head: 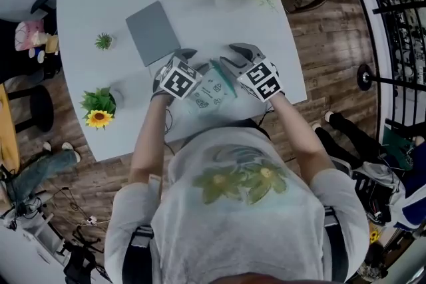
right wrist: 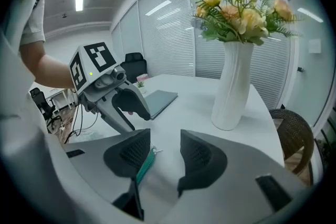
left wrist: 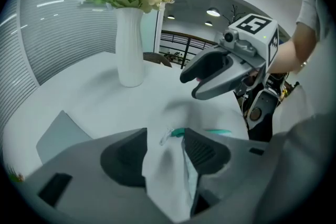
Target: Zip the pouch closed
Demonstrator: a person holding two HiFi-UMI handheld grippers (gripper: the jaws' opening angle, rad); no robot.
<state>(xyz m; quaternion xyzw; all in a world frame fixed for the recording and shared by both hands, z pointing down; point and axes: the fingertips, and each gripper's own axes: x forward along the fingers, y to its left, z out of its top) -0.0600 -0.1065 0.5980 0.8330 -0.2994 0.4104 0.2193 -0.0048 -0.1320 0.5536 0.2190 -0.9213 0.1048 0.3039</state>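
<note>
Pouch [head: 214,88] on table [head: 93,3] is clamped at one edge by left gripper [left wrist: 165,152]; right gripper [right wrist: 164,145] is held open over the pouch, teal zipper [right wrist: 143,166] possibly touched by one jaw

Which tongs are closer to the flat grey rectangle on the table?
Left. The left tongs sit by the flat grey rectangle, at its near corner; the right tongs are farther, across the white teal-zipped pouch.

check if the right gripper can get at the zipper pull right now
Probably yes. The right gripper has its jaws apart, the zipper pull lies uncovered between them, close to one jaw, and the left gripper is clamped on the pouch.
</note>
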